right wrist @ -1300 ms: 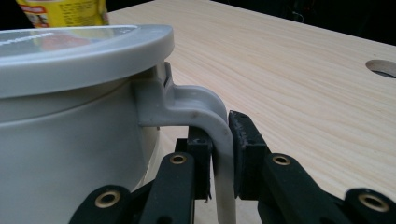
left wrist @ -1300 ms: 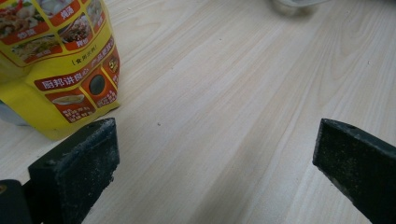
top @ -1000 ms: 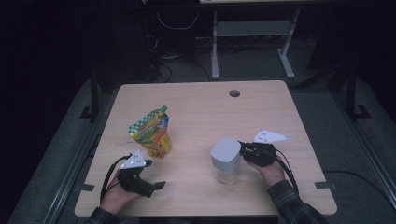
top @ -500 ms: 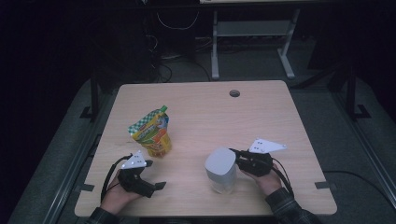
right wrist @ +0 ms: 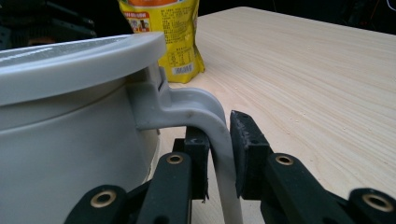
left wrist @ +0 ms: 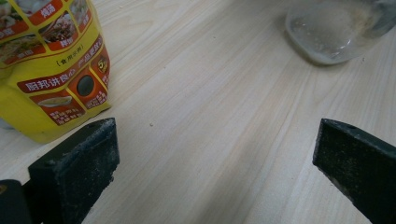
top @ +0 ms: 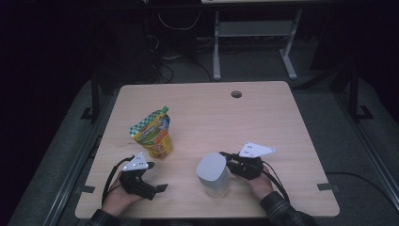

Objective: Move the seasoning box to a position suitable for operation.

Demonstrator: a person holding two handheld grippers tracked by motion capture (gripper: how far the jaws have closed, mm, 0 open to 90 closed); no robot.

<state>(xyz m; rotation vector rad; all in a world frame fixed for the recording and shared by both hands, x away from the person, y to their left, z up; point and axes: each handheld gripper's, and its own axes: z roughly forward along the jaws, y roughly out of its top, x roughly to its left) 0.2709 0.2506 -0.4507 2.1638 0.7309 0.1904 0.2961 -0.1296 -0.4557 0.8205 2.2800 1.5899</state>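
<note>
A grey lidded jug (top: 212,173) stands on the table near the front edge. My right gripper (top: 226,161) is shut on its curved handle (right wrist: 205,107), which sits between the two jaws of the right gripper (right wrist: 219,154). A yellow spouted food pouch (top: 153,134) stands upright left of the middle. At the front left my left gripper (top: 157,178) rests open just in front of the pouch. In the left gripper view the gripper (left wrist: 215,163) has bare wood between its wide jaws, with the pouch (left wrist: 46,60) at upper left and the jug's base (left wrist: 331,32) at upper right.
The wooden table (top: 263,122) has a round cable hole (top: 236,94) near its far edge. Behind the table, a metal stand (top: 254,42) and cables sit on the dark floor.
My right gripper has carried the jug leftward and nearer the front edge. The left gripper and the pouch have stayed put.
</note>
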